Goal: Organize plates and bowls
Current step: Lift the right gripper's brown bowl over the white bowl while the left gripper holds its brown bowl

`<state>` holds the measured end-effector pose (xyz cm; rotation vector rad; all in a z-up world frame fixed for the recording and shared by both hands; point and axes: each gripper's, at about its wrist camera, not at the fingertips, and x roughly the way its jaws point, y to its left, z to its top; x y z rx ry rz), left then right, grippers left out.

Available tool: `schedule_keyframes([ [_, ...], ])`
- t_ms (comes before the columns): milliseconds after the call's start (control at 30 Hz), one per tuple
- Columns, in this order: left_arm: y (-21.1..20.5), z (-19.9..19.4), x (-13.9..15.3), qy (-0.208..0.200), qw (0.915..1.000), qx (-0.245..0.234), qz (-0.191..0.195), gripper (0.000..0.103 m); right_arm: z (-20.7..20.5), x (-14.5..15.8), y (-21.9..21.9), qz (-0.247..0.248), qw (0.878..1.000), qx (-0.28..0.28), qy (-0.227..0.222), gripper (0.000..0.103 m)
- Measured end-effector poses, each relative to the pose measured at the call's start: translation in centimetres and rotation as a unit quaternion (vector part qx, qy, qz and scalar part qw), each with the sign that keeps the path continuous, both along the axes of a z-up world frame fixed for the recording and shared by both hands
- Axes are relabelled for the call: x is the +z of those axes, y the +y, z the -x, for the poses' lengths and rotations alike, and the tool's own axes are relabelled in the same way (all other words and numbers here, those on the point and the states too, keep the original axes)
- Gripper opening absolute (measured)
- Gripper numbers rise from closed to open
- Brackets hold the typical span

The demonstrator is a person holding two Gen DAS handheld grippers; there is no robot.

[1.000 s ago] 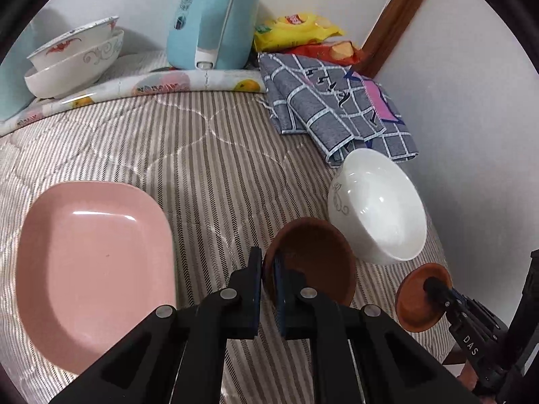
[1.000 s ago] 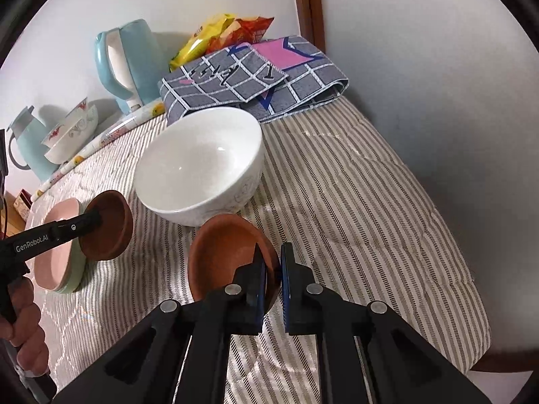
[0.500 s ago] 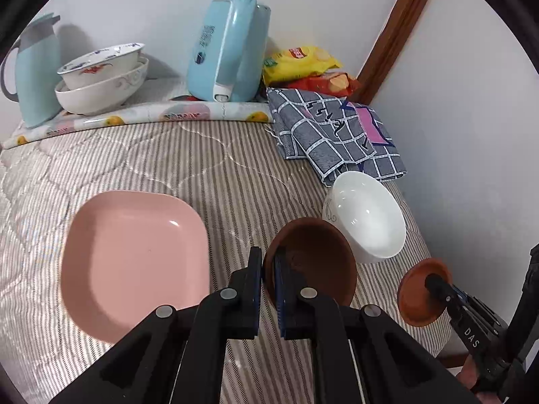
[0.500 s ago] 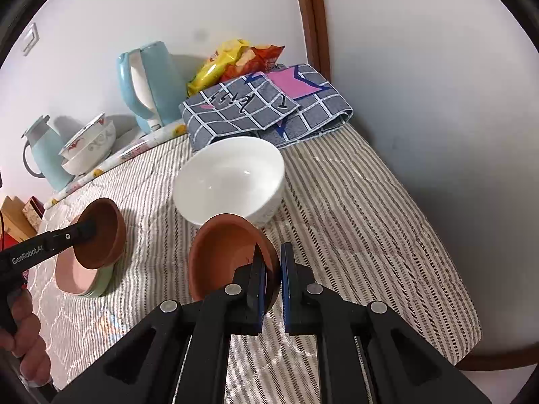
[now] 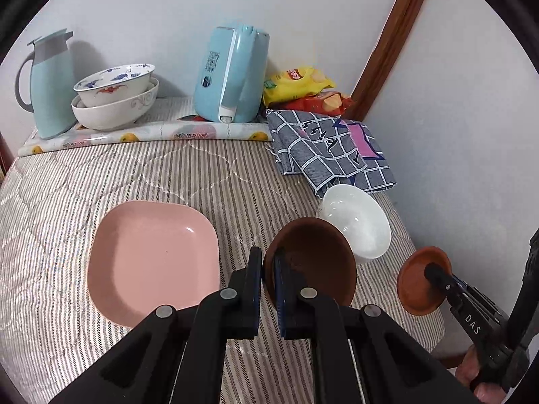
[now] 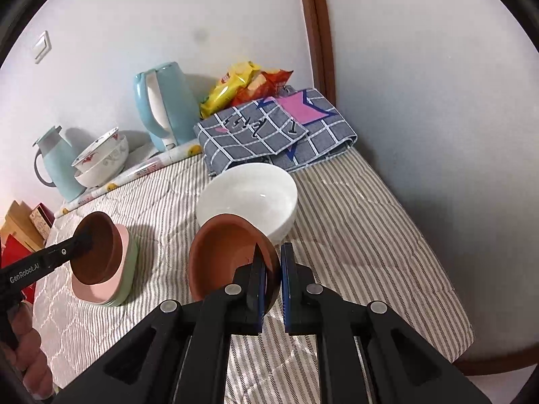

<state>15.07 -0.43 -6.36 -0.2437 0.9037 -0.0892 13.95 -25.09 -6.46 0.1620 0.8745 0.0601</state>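
My left gripper is shut on the rim of a dark brown bowl, held above the striped cloth beside the pink square plate. My right gripper is shut on the rim of a terracotta bowl, held in front of the white bowl. The terracotta bowl also shows in the left wrist view, and the brown bowl in the right wrist view, above the pink plate, which lies on a green one.
At the back stand two stacked patterned bowls, a blue thermos and a blue kettle. A folded checked cloth and snack bags lie at the far right. The table edge runs along the wall.
Both grippers have risen and drawn back with their bowls, so more of the table and back wall shows. The plates and the white bowl have stayed in place.
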Motion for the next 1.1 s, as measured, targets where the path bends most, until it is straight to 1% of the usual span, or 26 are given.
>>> schedule_keyframes([
  [500, 0.7, 0.2, 0.1, -0.003, 0.9998, 0.013, 0.014, 0.008, -0.3, 1.0, 0.2, 0.002, 1.000, 0.011, -0.013, 0.008],
  [867, 1.1, -2.2, 0.3, -0.005, 0.9998, 0.015, 0.016, 0.008, -2.9, 0.9, 0.8, 0.007, 1.000, 0.020, -0.012, 0.008],
  [1100, 1.4, -3.9, -0.5, 0.001, 0.9996, 0.019, 0.020, 0.008, -5.1, 0.1, 1.0, 0.014, 1.000, 0.022, -0.003, 0.008],
])
